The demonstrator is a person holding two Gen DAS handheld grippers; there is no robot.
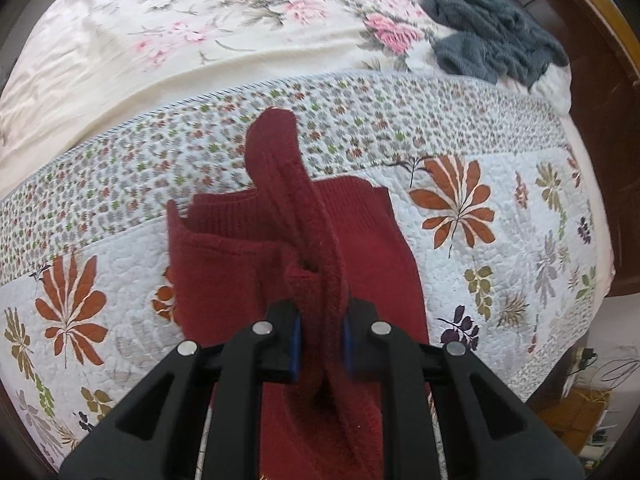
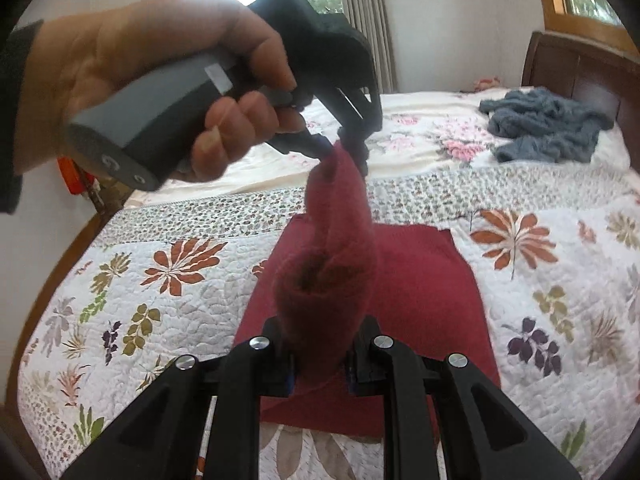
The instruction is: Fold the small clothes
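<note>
The left tongs [image 1: 320,344] are clamped on a raised fold of the red sweater [image 1: 360,232], the knit bunched between the blue pads [image 1: 295,344] and running up and away from them. The right tongs [image 2: 320,364] are likewise clamped on a rolled part of the same sweater [image 2: 420,280], which stretches upward from them to the left tongs [image 2: 340,148] seen in the right wrist view, gripped there by a hand [image 2: 132,80] on a grey handle [image 2: 160,100]. Both tongs hold this strip lifted, while the sweater's body lies flat on the quilt [image 1: 500,264] with leaf prints, near the middle of the bed. Beyond the quilt's far edge is a cream sheet [image 1: 160,48] with pink flowers. A blue-grey garment [image 1: 492,36] lies crumpled at the bed's far right corner, just beside the dark wooden headboard [image 2: 580,68], well apart from the sweater.
</note>
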